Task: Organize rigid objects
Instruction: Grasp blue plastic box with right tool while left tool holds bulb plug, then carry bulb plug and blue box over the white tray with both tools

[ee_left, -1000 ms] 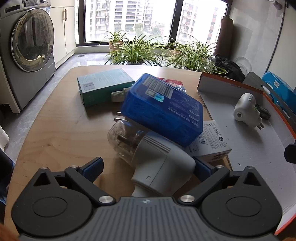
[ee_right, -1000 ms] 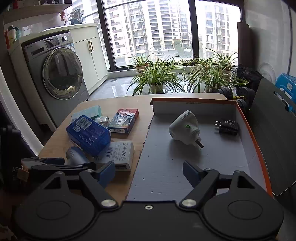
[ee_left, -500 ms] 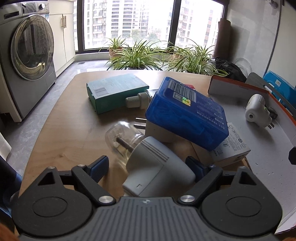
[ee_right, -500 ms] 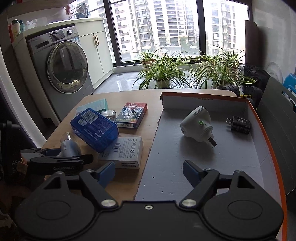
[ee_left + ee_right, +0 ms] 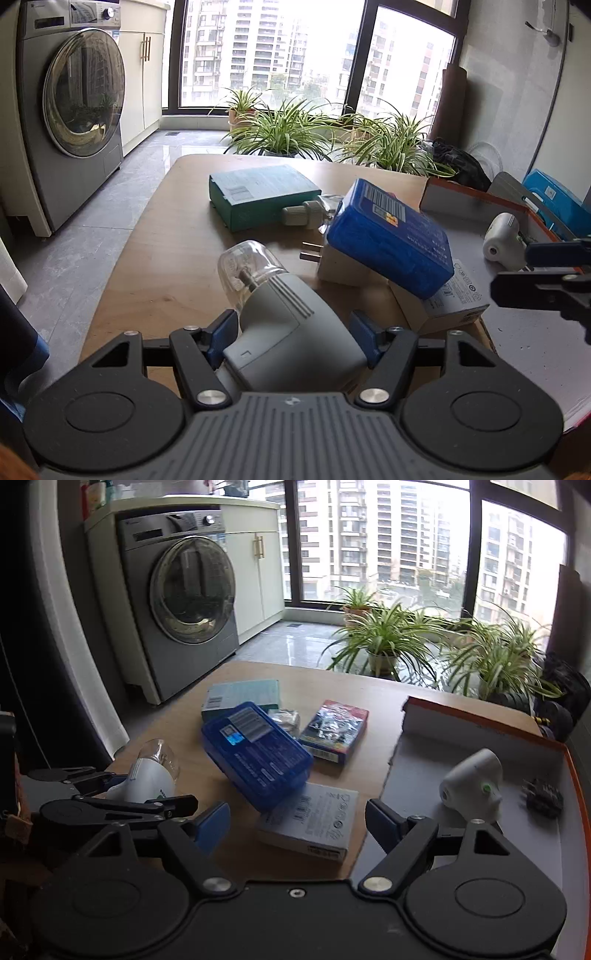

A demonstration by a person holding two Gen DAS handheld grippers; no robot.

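Left wrist view: left gripper [image 5: 293, 328] fingers clamp the grey plug-in device [image 5: 295, 332]; right gripper [image 5: 297, 821] fingers spread wide, holding nothing.

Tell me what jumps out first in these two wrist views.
The left gripper is shut on a grey plug-in device with a clear bulb-like cap, close in front of its camera. Behind it, a blue plastic box lies tilted atop the clutter on the wooden table. The open right gripper hovers near the orange-edged cardboard tray.
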